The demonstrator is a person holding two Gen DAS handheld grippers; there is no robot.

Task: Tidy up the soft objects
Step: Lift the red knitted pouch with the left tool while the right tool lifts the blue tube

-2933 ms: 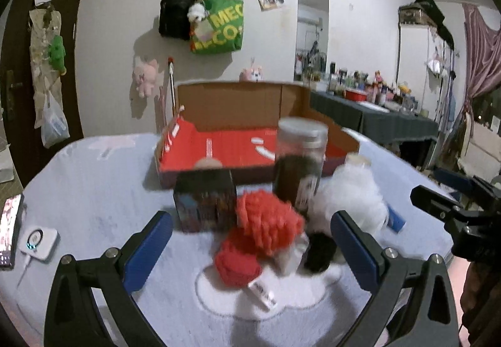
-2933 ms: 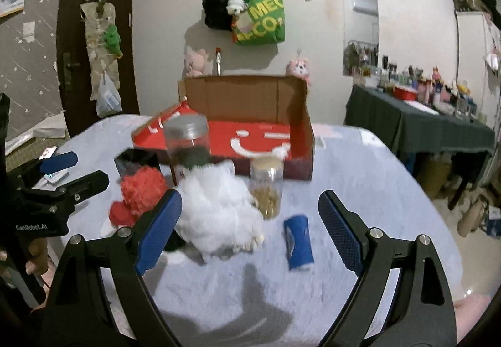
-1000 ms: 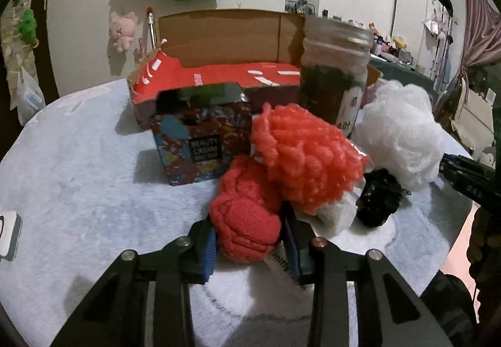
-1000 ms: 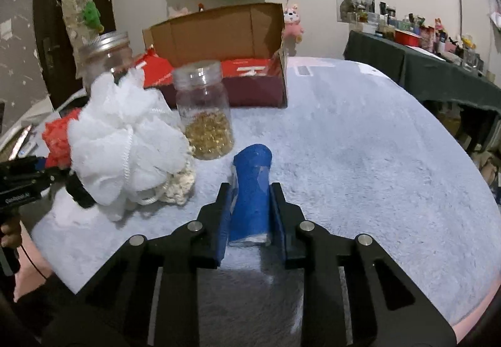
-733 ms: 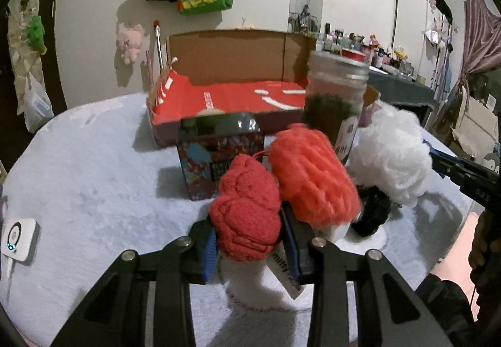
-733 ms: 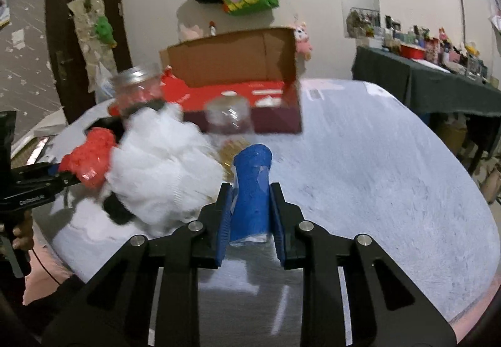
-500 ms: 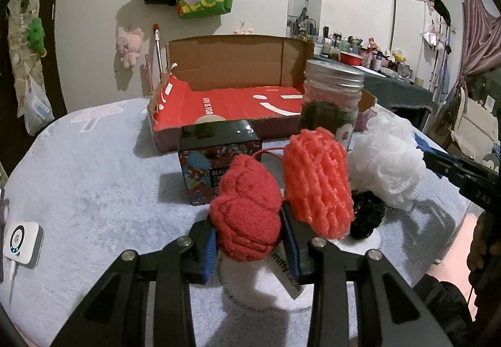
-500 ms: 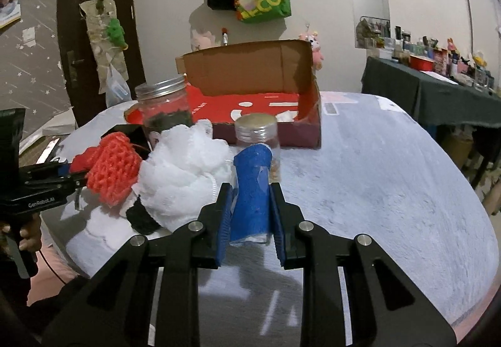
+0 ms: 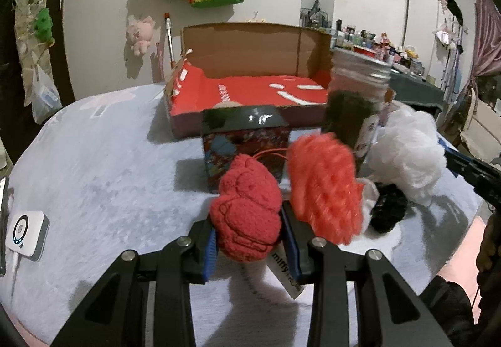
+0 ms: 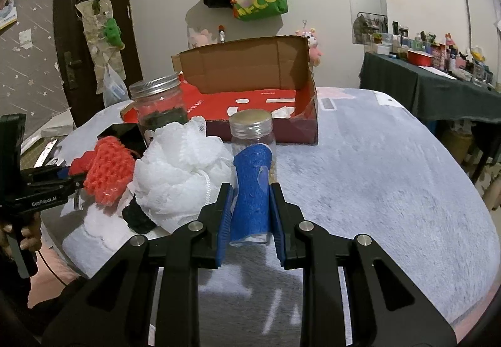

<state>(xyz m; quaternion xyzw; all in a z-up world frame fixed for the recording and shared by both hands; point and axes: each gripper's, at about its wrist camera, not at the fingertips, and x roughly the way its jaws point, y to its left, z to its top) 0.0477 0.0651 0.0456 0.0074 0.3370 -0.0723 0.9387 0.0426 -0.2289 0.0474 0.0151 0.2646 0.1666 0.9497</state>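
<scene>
Both tongs pointed forward and somewhat downward over the table (image 10: 391, 165), which was covered in a pale grey fuzzy cloth. The left tongs (image 9: 249, 240) were closed to a narrow gap on a red knitted plush (image 9: 247, 212), its blue pads pressing the plush from both sides, with a white label hanging below the right pad. In the right wrist view the left tongs (image 10: 67, 176) reached in from the left edge, held by a hand (image 10: 26, 232) low at that side.

The right tongs (image 10: 250, 215) were nearly shut on a blue sponge roll (image 10: 252, 190) that stood upright between the pads and rose above their tips.

Just beyond the red plush stood a dark patterned box (image 9: 244, 140), and to its right an orange mesh puff (image 9: 324, 187), blurred, touching a white mesh puff (image 9: 407, 159) with a small black puff (image 9: 388, 212) below it. A tall jar with dark contents (image 9: 353, 106) stood behind the orange puff. A smaller jar with a gold lid (image 10: 252, 131) stood directly behind the blue roll.

An open cardboard box with a red floor (image 9: 250, 87) lay farther back, its flap upright. The table's right half was bare cloth up to its rounded edge; a small white device (image 9: 26, 234) lay near the left edge.
</scene>
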